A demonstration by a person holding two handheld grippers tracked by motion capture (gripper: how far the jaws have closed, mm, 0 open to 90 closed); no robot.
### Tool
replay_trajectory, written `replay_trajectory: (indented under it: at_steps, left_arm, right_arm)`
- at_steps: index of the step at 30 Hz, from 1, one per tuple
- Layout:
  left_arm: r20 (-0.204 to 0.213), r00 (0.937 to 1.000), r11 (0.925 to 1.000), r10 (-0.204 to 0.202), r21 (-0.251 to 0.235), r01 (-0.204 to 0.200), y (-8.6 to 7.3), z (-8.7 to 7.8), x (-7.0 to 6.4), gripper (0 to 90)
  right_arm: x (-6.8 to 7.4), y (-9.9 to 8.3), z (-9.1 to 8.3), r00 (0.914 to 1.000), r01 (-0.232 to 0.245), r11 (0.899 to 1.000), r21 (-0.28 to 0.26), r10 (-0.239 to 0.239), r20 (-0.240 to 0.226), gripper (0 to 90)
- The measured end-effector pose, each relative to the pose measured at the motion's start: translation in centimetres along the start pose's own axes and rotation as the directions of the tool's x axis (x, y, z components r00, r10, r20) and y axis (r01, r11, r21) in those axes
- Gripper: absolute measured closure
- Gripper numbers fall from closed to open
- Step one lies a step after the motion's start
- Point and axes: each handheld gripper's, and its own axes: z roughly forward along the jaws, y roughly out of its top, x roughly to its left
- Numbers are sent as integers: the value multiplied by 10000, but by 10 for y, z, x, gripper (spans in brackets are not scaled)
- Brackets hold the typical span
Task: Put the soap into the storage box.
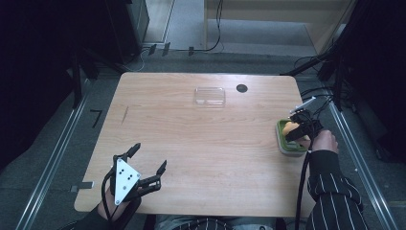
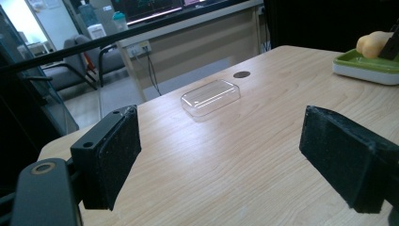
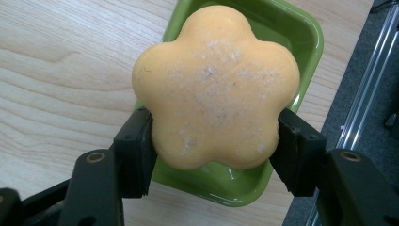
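A yellow-orange, flower-shaped soap (image 3: 216, 89) is clamped between the jaws of my right gripper (image 3: 214, 146), just above a green soap dish (image 3: 301, 37). In the high view that gripper (image 1: 298, 128) hangs over the dish (image 1: 290, 146) at the table's right edge, with the soap (image 1: 289, 127) in it. From the left gripper view, the dish (image 2: 367, 66) and soap (image 2: 371, 43) show at far right. My left gripper (image 1: 149, 158) stands open near the front left of the table, its pads (image 2: 113, 150) wide apart with nothing between them. A clear plastic lid (image 1: 209, 96) lies at the back centre, seen too as the lid (image 2: 211, 96) ahead of the left jaws.
The wooden table (image 1: 191, 143) has a round dark hole (image 1: 242, 88) near the back edge. Metal rails (image 1: 52, 158) run along the floor on both sides. Cables trail behind the table's right corner.
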Motion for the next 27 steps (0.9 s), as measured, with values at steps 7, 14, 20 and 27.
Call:
replay_trajectory:
  at_steps: [7, 14, 20, 27]
  left_arm:
    - [-13, 10000, 10000, -22, 17, 22, 0, 0, 0, 135]
    - [52, 10000, 10000, 63, -6, -63, 0, 1, 0, 135]
    - [43, 10000, 10000, 51, -5, -51, 0, 1, 0, 135]
    - [38, 10000, 10000, 74, 7, -74, 0, 0, 0, 135]
  right_arm:
    - [-3, 3, 7, 10000, -86, 9998, 168, 86, -6, 398]
    - [-6, 3, 15, 9998, -220, 9993, 312, 220, -1, 398]
    - [-7, 4, 22, 9998, -204, 9988, 446, 203, 16, 398]
    - [-6, 5, 26, 9998, -210, 9985, 496, 208, 47, 397]
